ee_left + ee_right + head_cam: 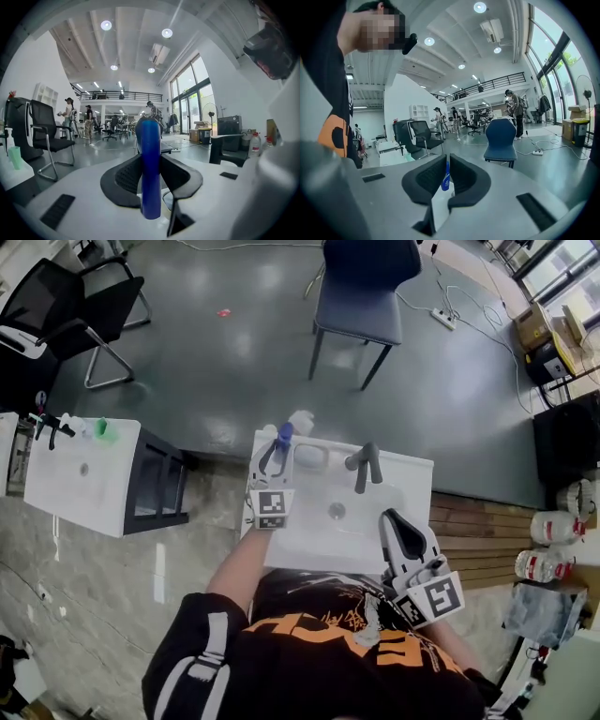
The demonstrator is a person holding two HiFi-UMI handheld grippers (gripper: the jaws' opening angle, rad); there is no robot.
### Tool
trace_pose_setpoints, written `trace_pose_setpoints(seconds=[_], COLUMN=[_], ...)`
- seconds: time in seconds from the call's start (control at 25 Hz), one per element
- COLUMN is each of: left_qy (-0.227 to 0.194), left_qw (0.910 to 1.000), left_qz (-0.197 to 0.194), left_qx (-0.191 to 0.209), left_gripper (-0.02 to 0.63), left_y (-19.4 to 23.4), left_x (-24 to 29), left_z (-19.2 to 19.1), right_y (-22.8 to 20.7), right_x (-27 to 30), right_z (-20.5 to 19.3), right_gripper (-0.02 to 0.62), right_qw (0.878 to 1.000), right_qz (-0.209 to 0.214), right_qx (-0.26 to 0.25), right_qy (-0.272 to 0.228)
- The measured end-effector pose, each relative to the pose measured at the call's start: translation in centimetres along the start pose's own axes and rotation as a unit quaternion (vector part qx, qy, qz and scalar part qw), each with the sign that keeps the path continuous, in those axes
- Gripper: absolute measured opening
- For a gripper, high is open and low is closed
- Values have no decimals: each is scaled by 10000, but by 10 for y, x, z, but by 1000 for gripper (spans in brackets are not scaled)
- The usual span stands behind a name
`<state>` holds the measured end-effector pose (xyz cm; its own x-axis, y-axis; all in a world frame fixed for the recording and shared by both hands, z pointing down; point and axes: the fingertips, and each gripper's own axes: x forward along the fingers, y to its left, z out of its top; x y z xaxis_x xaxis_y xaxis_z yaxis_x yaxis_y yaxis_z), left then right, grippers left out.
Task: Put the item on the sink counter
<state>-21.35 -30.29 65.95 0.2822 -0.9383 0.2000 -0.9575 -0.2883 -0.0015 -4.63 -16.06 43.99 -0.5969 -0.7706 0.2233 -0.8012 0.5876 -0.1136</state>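
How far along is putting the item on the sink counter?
Done: the blue item is at the sink counter's back-left corner. In hand: the left hand-held gripper is shut on it, upright. Left: setting it down and letting go. The right hand-held gripper holds nothing.

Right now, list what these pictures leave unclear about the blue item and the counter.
Kind of blue item: too small in head view, no label in left gripper view.
Whether it touches the sink counter: head view, left gripper covers its base.
Counter's near edge: head view, the person's torso covers it.
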Motion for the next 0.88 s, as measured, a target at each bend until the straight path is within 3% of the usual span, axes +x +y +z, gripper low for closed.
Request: trace_pose_setpoints(seconds=[0.4,0.6,0.88], left_qy=[155,-4,166], left_qw=[9998,9992,9993], left_qz=[38,0,64], left_qx=[124,392,344], left_gripper=[143,144,147], left_y=[15,16,14], left_x=[10,3,-5], left_z=[-31,-32,-42], right_y=[-1,0,0], right_x=[21,30,27], right_z=[-6,-8,-11], right_gripper=[36,36,36], right_qw=[9995,9994,9994], right_qz=[11,89,94], right_qx=[-44,-87,-7], right_qy=[308,323,325])
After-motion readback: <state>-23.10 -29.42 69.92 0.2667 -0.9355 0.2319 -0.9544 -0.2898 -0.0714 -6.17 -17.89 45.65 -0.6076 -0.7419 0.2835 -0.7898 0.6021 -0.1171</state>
